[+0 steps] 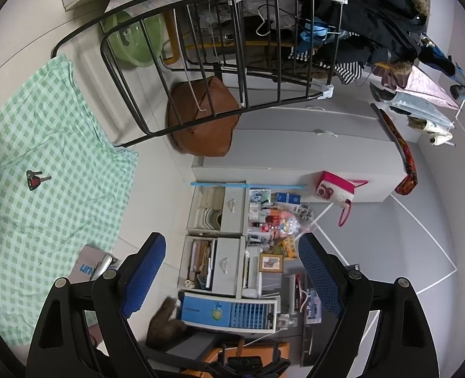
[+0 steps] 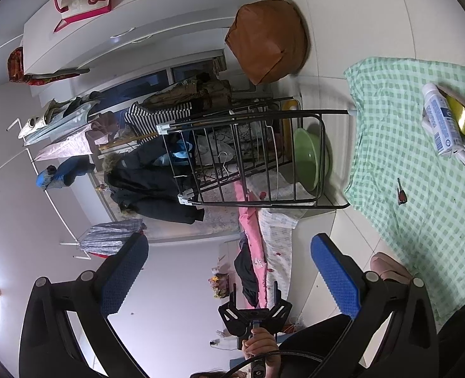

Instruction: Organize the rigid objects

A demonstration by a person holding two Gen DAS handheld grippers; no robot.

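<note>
Two handheld grippers point out across a room, both views turned sideways. The left gripper [image 1: 232,271] has its blue-padded fingers [image 1: 147,274] spread wide with nothing between them; beyond it stand small drawer units [image 1: 220,239] crammed with clutter. The right gripper [image 2: 229,280] also has its fingers wide apart and empty. In the right view a hand [image 2: 261,346] grips the handle of the other gripper. A green checked cloth [image 1: 43,204] lies spread on the pale tiled floor. On it rests a small bunch of keys [image 1: 36,179], alone near the middle. At the cloth's far edge, well apart from the keys, lie a white and blue tube [image 2: 443,126] and a yellow tin [image 2: 462,119], touching. A black wire drying rack [image 1: 220,60] stands just beside the cloth, with a green basin [image 1: 131,37] and a brown cushion [image 1: 204,119] near it.
</note>
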